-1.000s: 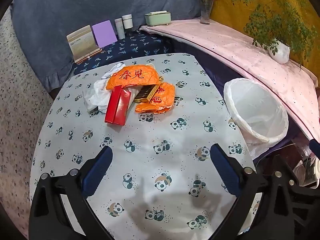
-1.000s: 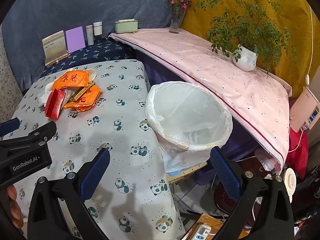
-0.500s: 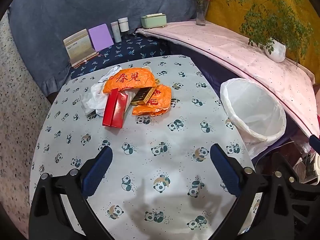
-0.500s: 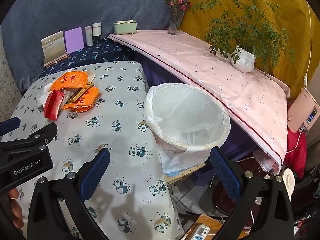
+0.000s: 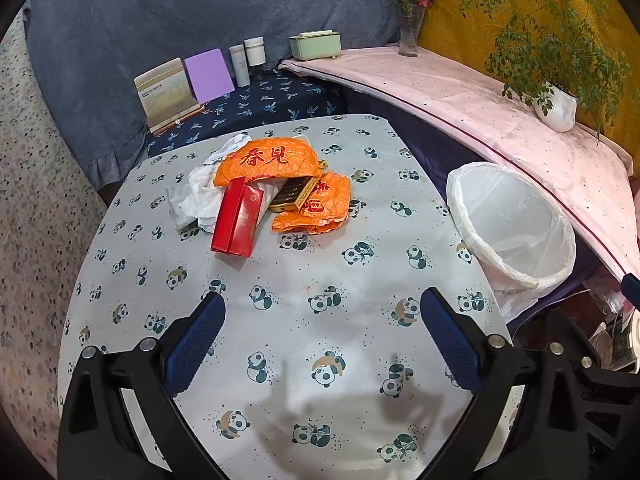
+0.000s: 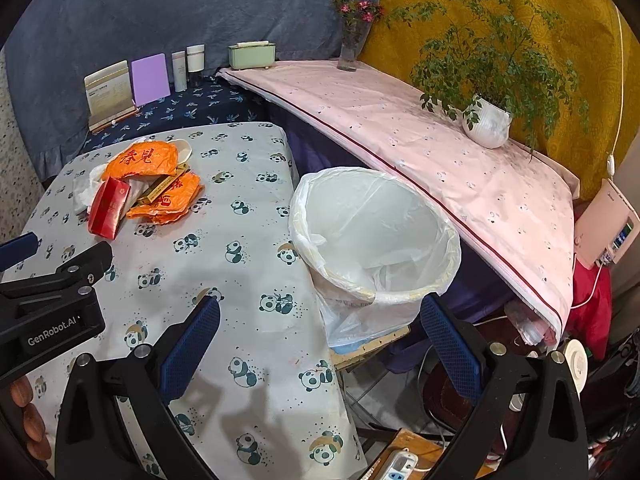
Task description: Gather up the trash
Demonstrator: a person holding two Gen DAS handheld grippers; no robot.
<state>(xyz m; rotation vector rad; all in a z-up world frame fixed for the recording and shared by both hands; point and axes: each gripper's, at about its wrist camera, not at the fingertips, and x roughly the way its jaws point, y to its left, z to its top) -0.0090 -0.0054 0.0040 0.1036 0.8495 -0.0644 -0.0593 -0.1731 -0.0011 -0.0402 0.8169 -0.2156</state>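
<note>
A pile of trash lies at the far part of the panda-print table [image 5: 320, 360]: a red box [image 5: 236, 222] [image 6: 109, 208], two orange wrappers [image 5: 268, 158] [image 6: 144, 158], a dark gold-edged box [image 5: 294, 194] and crumpled white paper [image 5: 196, 200]. A white-lined bin [image 5: 512, 224] [image 6: 376, 232] stands off the table's right edge, with only its liner showing inside. My left gripper [image 5: 322, 320] hovers open over the near table, well short of the pile. Open too, my right gripper [image 6: 320, 320] hangs above the gap between table and bin. The left gripper's body [image 6: 52, 312] shows at the left of the right wrist view.
Behind the table, a dark blue shelf holds a card stand [image 5: 166, 94], a purple card [image 5: 209, 75], two small bottles [image 5: 248, 60] and a green box [image 5: 316, 45]. A pink-covered ledge [image 6: 420, 152] carries a flower vase [image 6: 348, 52] and a potted plant [image 6: 486, 120]. Cables and a power strip [image 6: 396, 464] lie on the floor.
Both grippers have drawn back and risen slightly, so the pile and the bin look a little farther away. Both stay open, and nothing on the table has moved.
</note>
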